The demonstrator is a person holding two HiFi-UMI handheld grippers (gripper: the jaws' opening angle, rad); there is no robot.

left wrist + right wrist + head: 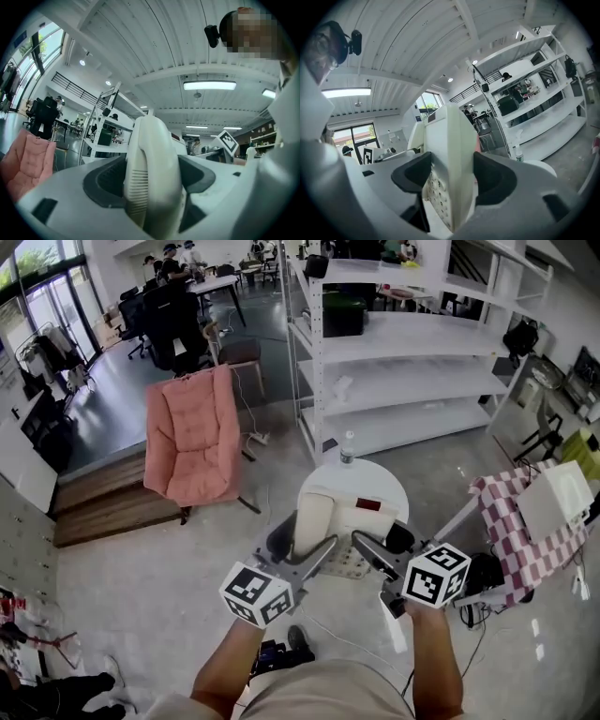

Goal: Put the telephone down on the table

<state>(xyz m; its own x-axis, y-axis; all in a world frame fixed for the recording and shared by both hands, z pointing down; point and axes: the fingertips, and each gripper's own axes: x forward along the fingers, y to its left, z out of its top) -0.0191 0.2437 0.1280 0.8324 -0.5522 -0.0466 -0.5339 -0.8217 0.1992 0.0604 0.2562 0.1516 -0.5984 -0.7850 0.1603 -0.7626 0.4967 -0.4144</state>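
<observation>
A white telephone (352, 518) with a red display is held between both grippers over the near side of a round white table (380, 472). My left gripper (302, 547) is shut on the handset (152, 173), which fills the space between its jaws in the left gripper view. My right gripper (382, 542) is shut on the right edge of the telephone body (451, 159). The keypad (436, 197) shows by the jaws in the right gripper view. Both gripper views look up at the ceiling. Whether the telephone touches the table is hidden.
A small bottle (347, 448) stands at the far edge of the round table. A pink padded chair (192, 442) is to the left, white shelving (403, 362) behind, a red-checked cloth (511, 526) at the right. Cables lie on the floor near my feet.
</observation>
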